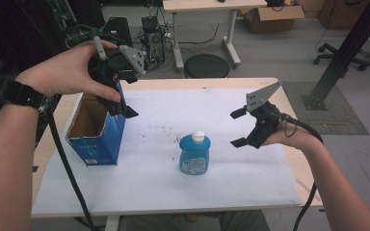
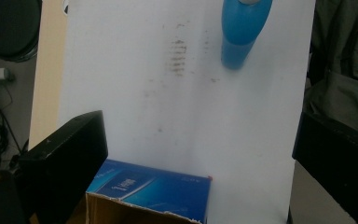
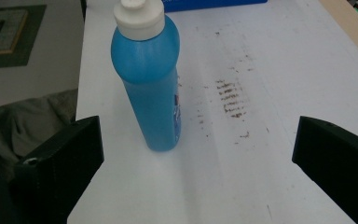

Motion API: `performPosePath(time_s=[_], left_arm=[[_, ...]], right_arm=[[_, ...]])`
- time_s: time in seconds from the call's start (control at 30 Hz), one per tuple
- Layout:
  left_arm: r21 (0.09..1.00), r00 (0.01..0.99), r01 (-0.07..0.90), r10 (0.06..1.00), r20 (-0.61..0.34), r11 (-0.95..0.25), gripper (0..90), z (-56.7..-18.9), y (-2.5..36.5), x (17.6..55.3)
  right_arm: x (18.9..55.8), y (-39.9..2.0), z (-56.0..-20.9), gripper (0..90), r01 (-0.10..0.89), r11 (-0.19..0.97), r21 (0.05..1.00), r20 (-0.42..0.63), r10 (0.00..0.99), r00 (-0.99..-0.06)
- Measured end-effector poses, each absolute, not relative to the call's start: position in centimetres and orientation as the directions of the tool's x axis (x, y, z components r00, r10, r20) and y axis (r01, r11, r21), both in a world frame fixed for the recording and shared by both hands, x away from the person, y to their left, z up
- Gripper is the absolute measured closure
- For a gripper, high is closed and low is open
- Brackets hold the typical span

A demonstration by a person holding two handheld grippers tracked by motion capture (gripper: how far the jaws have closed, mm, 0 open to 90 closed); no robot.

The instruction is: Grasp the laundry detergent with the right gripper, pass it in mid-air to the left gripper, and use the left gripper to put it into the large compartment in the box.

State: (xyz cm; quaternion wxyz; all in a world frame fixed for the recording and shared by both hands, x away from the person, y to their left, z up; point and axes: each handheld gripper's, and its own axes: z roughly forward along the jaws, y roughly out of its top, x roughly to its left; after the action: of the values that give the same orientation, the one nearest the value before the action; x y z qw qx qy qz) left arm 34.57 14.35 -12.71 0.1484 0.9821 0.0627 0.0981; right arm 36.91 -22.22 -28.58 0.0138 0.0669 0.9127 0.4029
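1. Blue bottle (image 1: pixel 194 155) with white cap stands upright mid-table on the white sheet (image 1: pixel 164 187), untouched.
2. Right gripper (image 1: pixel 237 128) hovers just right of it, jaws wide apart, holding nothing.
3. Left gripper (image 1: pixel 121 107) hangs over the open blue box (image 1: pixel 99 139) at table's left, jaws spread, empty.

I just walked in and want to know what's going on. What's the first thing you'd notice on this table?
The bright blue bottle with its white cap stands upright near the middle of the white sheet. The right gripper hangs beside it with its jaws wide open, not touching it. At the table's left edge sits an open blue box, with the left gripper, also open, held just above its rim.
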Motion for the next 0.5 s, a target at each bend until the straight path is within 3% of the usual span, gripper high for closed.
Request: performPosePath(time_s=[0.5], left_arm=[[0.300, 0.973, 0.091, 0.149, 0.178, -0.950, 3.8, -13.0, 14.1, 34.3]], right_arm=[[36.0, -20.4, -32.4, 1.2, 0.125, 0.570, 0.812, 0.078, 0.106, -0.991]])
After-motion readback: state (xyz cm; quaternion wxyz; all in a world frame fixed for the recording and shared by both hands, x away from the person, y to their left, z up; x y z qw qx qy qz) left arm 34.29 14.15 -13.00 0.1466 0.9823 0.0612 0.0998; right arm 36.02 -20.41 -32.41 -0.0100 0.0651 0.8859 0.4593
